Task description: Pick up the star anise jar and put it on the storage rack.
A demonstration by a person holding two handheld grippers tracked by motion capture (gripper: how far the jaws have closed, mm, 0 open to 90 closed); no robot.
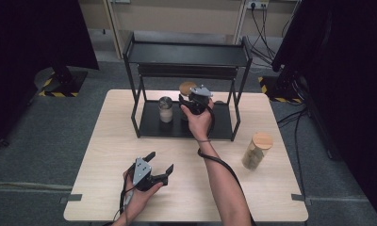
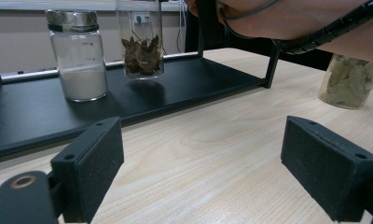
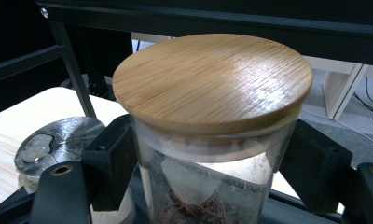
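Over the rack's lower shelf [image 1: 151, 126], the right gripper [image 3: 208, 163] pinches a wooden-lidded jar [image 3: 212, 93]; the left gripper [image 2: 217, 172] gapes empty.

Glossy bamboo-like lid [image 3: 212, 79], clear glass jar [image 3: 208, 186], matt black metal rack [image 1: 186, 54], pale wood-grain table [image 1: 186, 188]

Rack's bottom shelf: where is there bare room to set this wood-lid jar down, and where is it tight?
The right gripper holds the wood-lid jar just above the bottom shelf. Bare patches: left of the foil-lid jar, the front strip, and right of the held jar toward the right posts. It is tight between the two jars. On the table, the left half is bare apart from the left gripper.
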